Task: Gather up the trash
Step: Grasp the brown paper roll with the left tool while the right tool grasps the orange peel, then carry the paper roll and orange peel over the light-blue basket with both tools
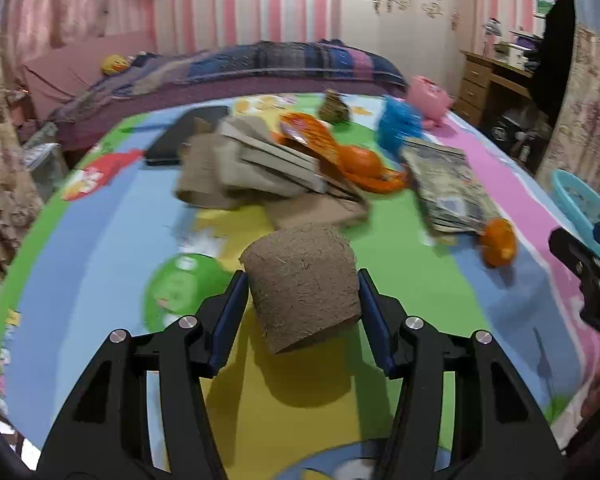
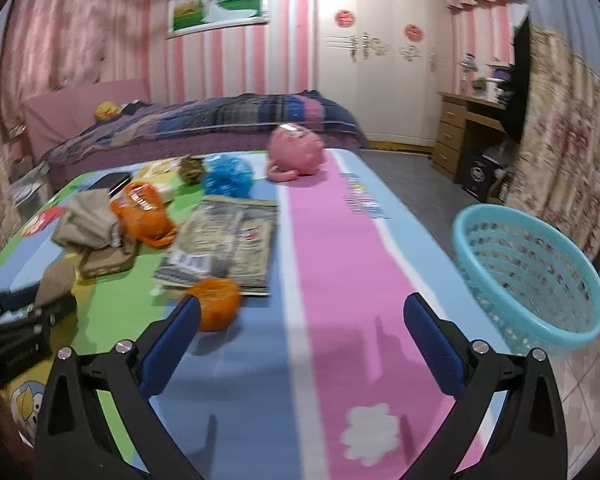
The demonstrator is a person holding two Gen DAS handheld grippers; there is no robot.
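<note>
Your left hand-held gripper (image 1: 302, 300) brackets the brown fibre pot (image 1: 302, 292), pads apparently just touching, for lifting toward the basket (image 2: 540, 280) at three o'clock; your right hand-held gripper (image 2: 302, 344) gapes empty.

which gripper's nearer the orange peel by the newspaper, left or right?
Right. The right gripper has the orange peel just beyond its left fingertip. The left gripper straddles the brown fibre cup, well left of the peel.
</note>
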